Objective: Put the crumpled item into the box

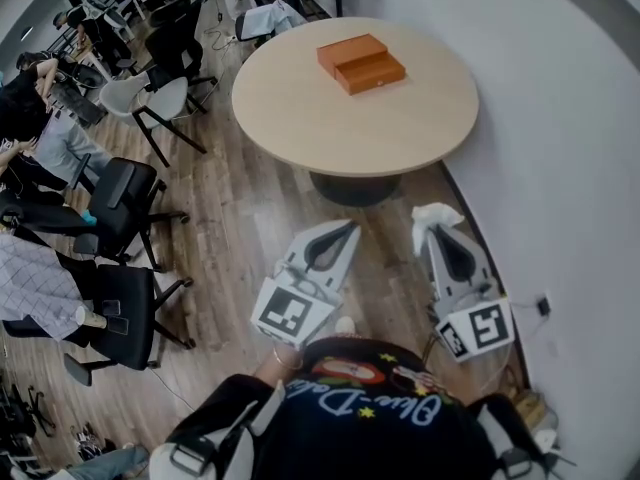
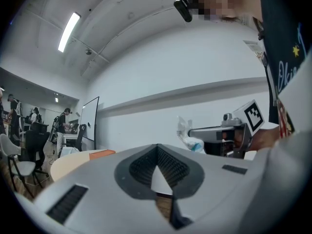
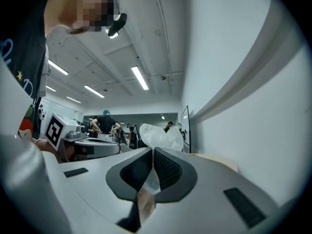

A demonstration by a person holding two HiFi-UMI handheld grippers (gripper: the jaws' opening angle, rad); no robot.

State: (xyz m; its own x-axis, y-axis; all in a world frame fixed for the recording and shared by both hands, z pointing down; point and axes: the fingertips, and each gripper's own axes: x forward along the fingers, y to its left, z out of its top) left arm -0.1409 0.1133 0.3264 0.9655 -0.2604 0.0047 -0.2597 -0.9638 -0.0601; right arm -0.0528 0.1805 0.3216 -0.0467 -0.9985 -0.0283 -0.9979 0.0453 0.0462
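An orange box [image 1: 361, 63] lies shut on the far part of a round beige table [image 1: 380, 128]; it also shows small in the left gripper view as the box [image 2: 101, 153]. My right gripper [image 1: 432, 230] is shut on a crumpled white item [image 1: 436, 214], held above the wooden floor short of the table. In the right gripper view the crumpled item [image 3: 161, 136] bulges out past the closed tips of the right gripper [image 3: 152, 150]. My left gripper [image 1: 349, 228] hovers beside it, shut and empty. The left gripper [image 2: 157, 146] sees the crumpled item [image 2: 187, 136] off to its right.
The table's dark pedestal [image 1: 355, 188] stands just ahead of both grippers. Black office chairs [image 1: 125, 193] and a white chair [image 1: 150, 93] crowd the left side, with people seated at desks beyond. A white wall runs along the right, with a socket [image 1: 543, 306] low on it.
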